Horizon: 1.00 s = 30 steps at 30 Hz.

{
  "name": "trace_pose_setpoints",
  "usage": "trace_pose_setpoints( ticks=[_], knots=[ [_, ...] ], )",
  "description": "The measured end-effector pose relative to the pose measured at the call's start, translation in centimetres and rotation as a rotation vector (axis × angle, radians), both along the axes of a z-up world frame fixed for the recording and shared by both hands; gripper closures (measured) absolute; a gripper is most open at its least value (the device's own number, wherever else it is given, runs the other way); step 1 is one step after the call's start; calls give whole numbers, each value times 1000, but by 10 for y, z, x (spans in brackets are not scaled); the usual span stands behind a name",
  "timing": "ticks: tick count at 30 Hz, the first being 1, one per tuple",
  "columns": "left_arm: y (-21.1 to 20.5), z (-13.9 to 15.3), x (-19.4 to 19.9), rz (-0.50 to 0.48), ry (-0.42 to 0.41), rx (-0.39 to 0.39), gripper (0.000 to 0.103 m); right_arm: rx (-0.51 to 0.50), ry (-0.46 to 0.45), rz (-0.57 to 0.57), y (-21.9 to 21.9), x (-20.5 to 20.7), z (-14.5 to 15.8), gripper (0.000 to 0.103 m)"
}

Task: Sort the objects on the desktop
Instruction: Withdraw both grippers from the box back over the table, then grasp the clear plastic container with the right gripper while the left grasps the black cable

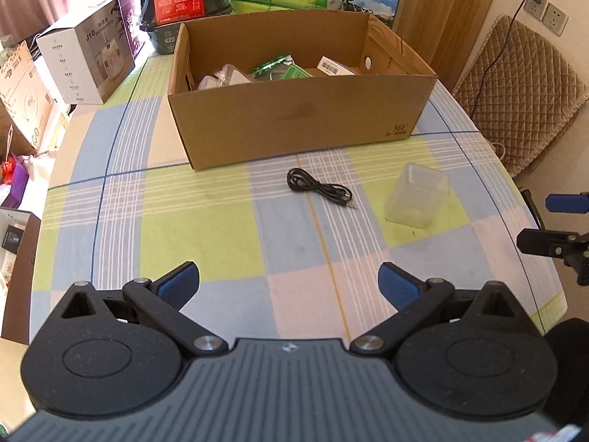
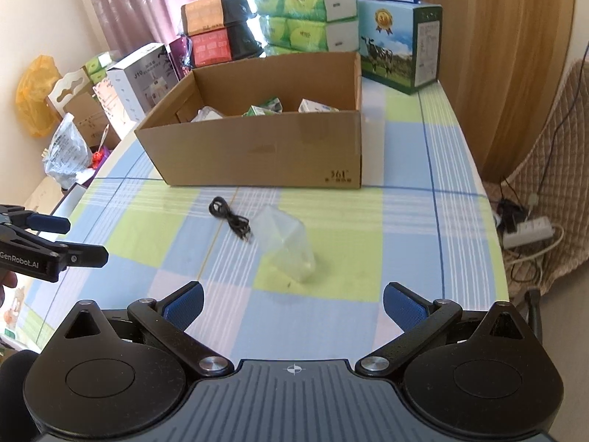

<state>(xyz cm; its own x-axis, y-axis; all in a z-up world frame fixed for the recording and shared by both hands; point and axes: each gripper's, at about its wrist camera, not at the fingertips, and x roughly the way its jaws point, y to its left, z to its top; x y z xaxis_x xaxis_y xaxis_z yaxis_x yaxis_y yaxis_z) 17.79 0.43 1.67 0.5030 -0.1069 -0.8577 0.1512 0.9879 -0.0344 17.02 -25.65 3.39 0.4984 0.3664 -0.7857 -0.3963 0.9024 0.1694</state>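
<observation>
Left tongs (image 1: 289, 283) and right tongs (image 2: 292, 304) spread wide, empty, above the counter (image 1: 228, 228). Black audio cable (image 1: 318, 187) and clear plastic cup (image 1: 418, 196) lie before the cardboard box (image 1: 294, 118).

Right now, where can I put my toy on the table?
The checked cloth is bare left of the black cable, and nearer than the clear cup. It is crowded inside the cardboard box and among the stacked boxes behind it.

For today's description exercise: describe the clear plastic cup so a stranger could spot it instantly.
Find the open cardboard box on the checked tablecloth. In front of it lie two loose items; the clear plastic cup is the see-through one tipped on its side, unlike the thin black cable beside it.
</observation>
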Motion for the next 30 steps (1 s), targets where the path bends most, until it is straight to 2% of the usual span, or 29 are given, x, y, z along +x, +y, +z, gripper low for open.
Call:
trace_pose_setpoints(
  ticks=[15, 24, 30],
  knots=[
    [-2, -6, -10, -15, 13, 2, 1, -31, 0, 34, 3, -11, -7, 2],
    [-1, -22, -3, -22, 31, 13, 1, -72, -14, 66, 8, -3, -18, 2],
    [0, -36, 8, -21, 45, 3, 1, -116, -35, 132, 17, 8, -30, 2]
  ],
)
